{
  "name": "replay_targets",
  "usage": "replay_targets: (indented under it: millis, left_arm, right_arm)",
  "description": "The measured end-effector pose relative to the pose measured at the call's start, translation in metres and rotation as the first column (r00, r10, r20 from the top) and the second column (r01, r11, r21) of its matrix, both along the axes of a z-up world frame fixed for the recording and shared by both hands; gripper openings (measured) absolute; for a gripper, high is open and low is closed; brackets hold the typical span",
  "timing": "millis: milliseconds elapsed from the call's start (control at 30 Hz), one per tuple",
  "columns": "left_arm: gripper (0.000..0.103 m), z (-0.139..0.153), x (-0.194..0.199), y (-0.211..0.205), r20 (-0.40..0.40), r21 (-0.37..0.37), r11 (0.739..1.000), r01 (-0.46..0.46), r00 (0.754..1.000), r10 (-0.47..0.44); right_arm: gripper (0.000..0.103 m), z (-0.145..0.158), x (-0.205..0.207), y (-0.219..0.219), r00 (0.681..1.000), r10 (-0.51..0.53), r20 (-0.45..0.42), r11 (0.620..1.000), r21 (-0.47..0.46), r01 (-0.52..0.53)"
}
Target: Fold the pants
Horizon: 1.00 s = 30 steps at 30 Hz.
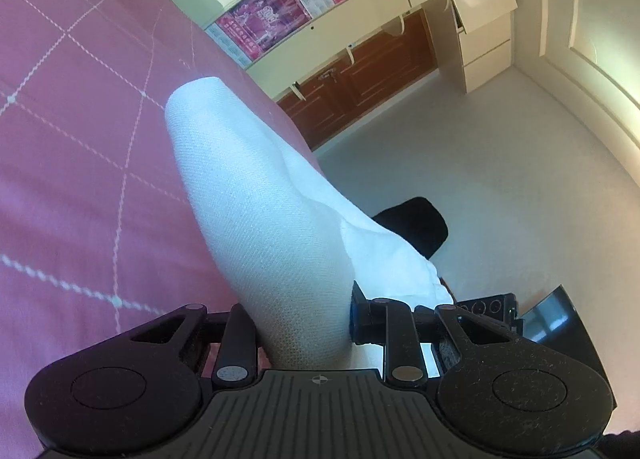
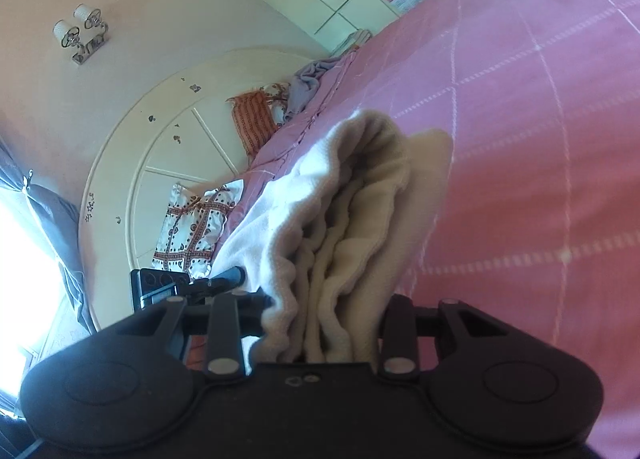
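I have the white pants (image 1: pixel 256 203) pinched in both tools. My left gripper (image 1: pixel 304 323) is clamped on a smooth, flat run of the cloth, and my right gripper (image 2: pixel 324 319) is closed on a thick bunch of layers that look like the gathered waistband. The garment hangs lifted above the pink bedspread (image 1: pixel 72 147), and in the left view its far end reaches back toward the quilt, though I cannot tell whether it touches.

This reads to me as the carry-over of a fold — the held end going across to meet the far end. To do it well I would keep both grips level with each other above the bedspread so the cloth stays taut between them and no twist forms. I would lower the held edge square onto the far end and only let go once the layers lie flat. The bunched right side is the risk — it may slump unevenly.
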State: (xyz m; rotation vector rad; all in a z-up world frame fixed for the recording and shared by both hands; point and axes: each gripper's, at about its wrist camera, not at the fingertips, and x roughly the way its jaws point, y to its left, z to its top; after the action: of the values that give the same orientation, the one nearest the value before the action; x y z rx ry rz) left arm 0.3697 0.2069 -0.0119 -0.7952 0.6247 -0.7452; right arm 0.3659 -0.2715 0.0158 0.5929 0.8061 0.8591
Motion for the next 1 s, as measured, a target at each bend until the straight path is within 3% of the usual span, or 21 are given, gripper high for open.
replay_targets:
  millis: [133, 300, 567, 633, 733, 767, 867, 1000]
  left_arm:
    - [0.026, 0.000, 0.054, 0.003, -0.012, -0.001, 0.999, -0.034, 0.999, 0.034]
    - [0.026, -0.007, 0.107, -0.008, 0.003, 0.072, 0.997, -0.027, 1.000, 0.027]
    - [0.026, -0.053, 0.168, -0.012, -0.049, 0.142, 0.990, -0.024, 0.998, 0.031]
    - [0.026, -0.073, 0.177, -0.014, -0.089, 0.182, 0.983, -0.017, 0.995, 0.034]
    - [0.028, -0.094, 0.180, -0.010, -0.111, 0.145, 0.989, -0.023, 0.993, 0.039]
    - [0.029, -0.093, 0.180, -0.010, -0.111, 0.142, 0.990, -0.019, 0.993, 0.035]
    - [0.029, -0.092, 0.176, -0.010, -0.123, 0.140, 0.990, -0.011, 0.992, 0.029]
    - [0.040, -0.081, 0.157, 0.005, -0.129, 0.179, 0.983, -0.049, 0.989, 0.073]
  right_arm:
    - [0.035, -0.003, 0.051, 0.007, 0.999, -0.039, -0.005, 0.999, 0.038, 0.039]
    - [0.035, -0.016, 0.105, 0.013, 0.998, -0.055, -0.015, 0.998, 0.019, 0.055]
    - [0.035, -0.059, 0.166, 0.017, 0.997, -0.052, -0.054, 0.999, -0.017, 0.052]
    - [0.036, -0.076, 0.181, 0.018, 0.995, -0.052, -0.084, 0.998, -0.027, 0.050]
    - [0.036, -0.106, 0.196, 0.021, 0.983, -0.080, -0.164, 0.994, -0.085, 0.067]
    - [0.035, -0.113, 0.196, 0.018, 0.983, -0.081, -0.162, 0.996, -0.058, 0.072]
    - [0.035, -0.118, 0.196, 0.015, 0.986, -0.072, -0.148, 0.997, -0.031, 0.068]
    - [0.043, -0.110, 0.195, 0.012, 0.981, -0.094, -0.172, 0.994, -0.071, 0.083]
